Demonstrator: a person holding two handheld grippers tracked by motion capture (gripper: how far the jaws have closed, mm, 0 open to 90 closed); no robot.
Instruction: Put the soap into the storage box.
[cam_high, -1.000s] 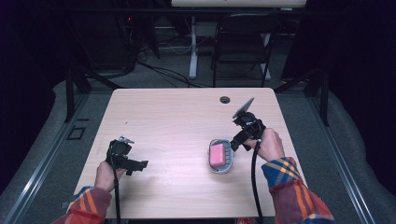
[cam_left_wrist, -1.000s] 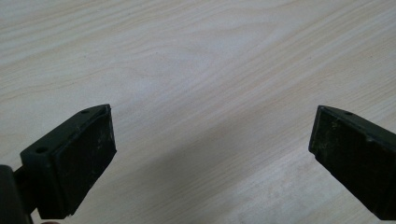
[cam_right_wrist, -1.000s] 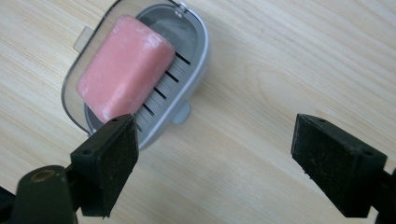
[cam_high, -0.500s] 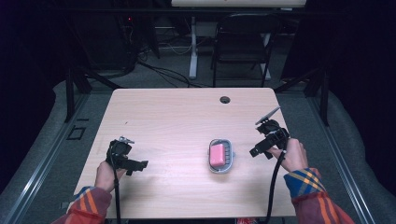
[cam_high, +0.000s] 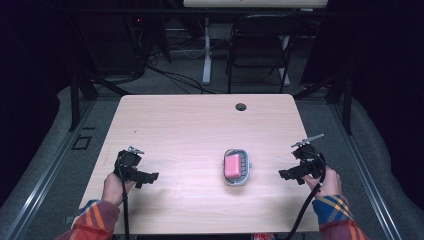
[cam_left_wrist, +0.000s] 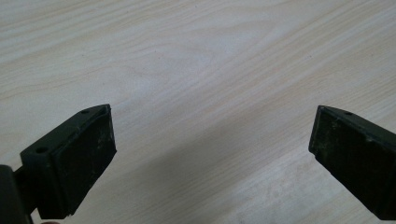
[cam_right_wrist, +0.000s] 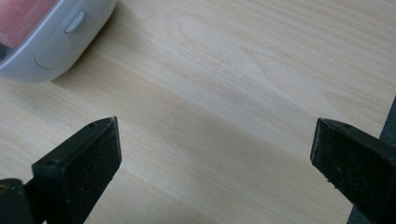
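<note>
In the high view a pale wooden table (cam_high: 200, 125) carries a grey soap dish (cam_high: 236, 167) holding a pink bar (cam_high: 232, 165), a little toward four o'clock from the table's middle. The left gripper (cam_high: 148, 177) sits near the eight o'clock edge, the right gripper (cam_high: 289, 174) near the four o'clock edge, each well apart from the dish. At this range the jaws are too small to judge. Plaid sleeves (cam_high: 91, 222) are cut off by the bottom edge. A dark round hole (cam_high: 241, 106) lies toward twelve o'clock, with a folding chair (cam_high: 260, 47) behind in deep shadow.

In the left gripper view the left gripper (cam_left_wrist: 210, 158) has its jaws spread wide over bare wood, both cut off at the bottom.

In the right gripper view the right gripper (cam_right_wrist: 212, 158) is likewise spread wide with nothing between. The dish (cam_right_wrist: 56, 39) shows at ten o'clock, cropped by the frame, with a blurred slice of the pink bar (cam_right_wrist: 25, 14).
</note>
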